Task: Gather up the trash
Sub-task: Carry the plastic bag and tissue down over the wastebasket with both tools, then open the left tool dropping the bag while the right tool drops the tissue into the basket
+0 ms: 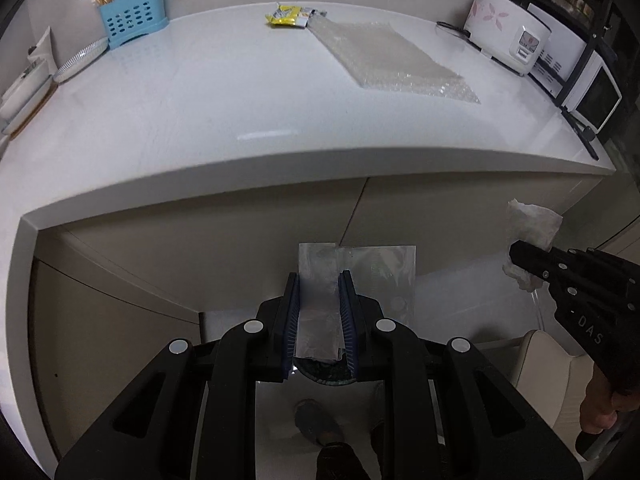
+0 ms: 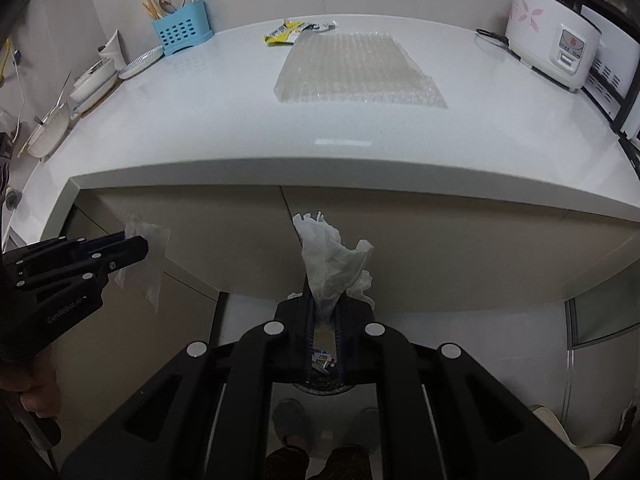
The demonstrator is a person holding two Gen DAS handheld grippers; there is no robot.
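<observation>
Tissue [image 2: 334, 258] pinched upright in right claw [image 2: 325, 308]; clear plastic sleeve [image 1: 356, 270] clamped in left claw [image 1: 319, 292], both held off the table's [image 1: 240, 112] near edge. Below the claws, possibly a bin mouth, too hidden to confirm. Best to lower over it before releasing. Still ahead on the table: bubble wrap [image 2: 348, 68], yellow wrapper [image 2: 286, 32].

Left gripper [image 1: 319, 280] clamps clear plastic bag [image 1: 356, 276] below counter edge [image 1: 280, 176]. Right gripper [image 1: 520, 258] pinches crumpled tissue [image 1: 530, 224]. Bubble wrap [image 1: 384, 56], yellow wrapper [image 1: 285, 15] on top.
</observation>
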